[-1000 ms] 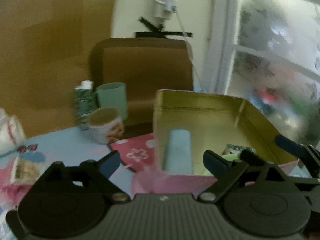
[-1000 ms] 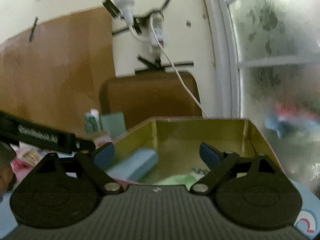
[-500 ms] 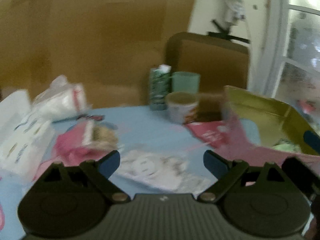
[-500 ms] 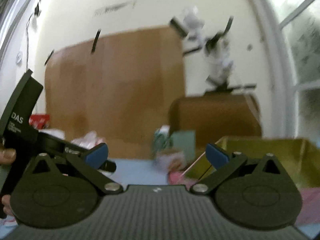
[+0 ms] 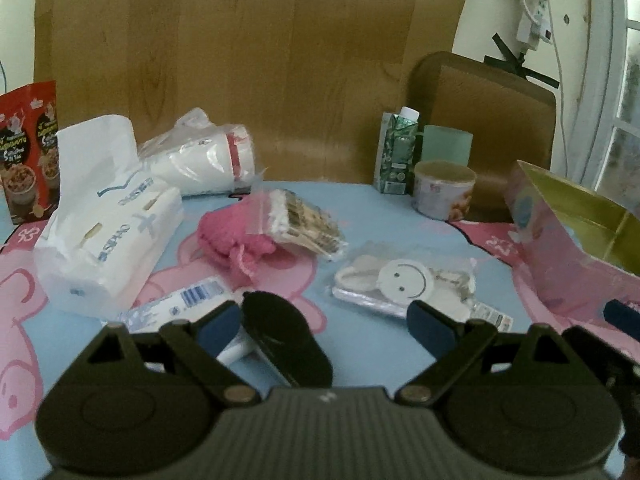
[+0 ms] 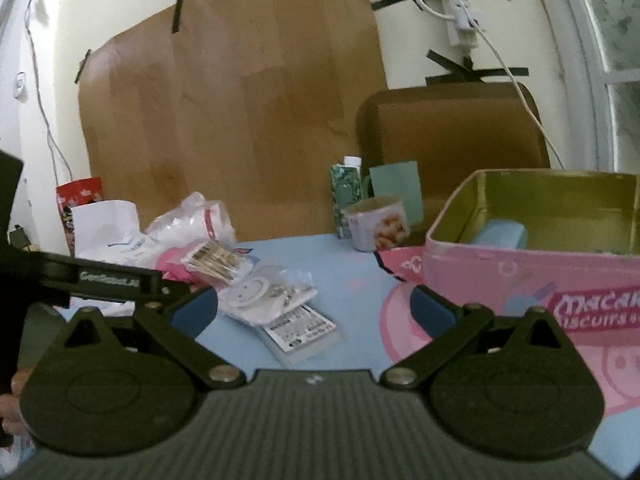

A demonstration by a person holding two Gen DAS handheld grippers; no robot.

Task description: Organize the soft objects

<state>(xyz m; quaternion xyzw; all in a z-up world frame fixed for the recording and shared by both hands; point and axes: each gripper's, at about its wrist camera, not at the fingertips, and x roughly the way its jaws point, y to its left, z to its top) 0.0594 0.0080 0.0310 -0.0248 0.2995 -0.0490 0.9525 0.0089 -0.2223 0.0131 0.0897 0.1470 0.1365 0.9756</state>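
Two open claws, crinkly plastic smiley packet (image 5: pixel 404 282), fuzzy pink knit (image 5: pixel 236 240), gold-lined tin (image 6: pixel 552 236)

Green carton (image 5: pixel 396 152), mint cup (image 5: pixel 447 148) and printed paper cup (image 5: pixel 443 195) beside brown chair (image 5: pixel 492 120).

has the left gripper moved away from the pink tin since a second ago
Yes. The left gripper has swung left: the pink tin, earlier straight ahead, now sits at the view's right edge.
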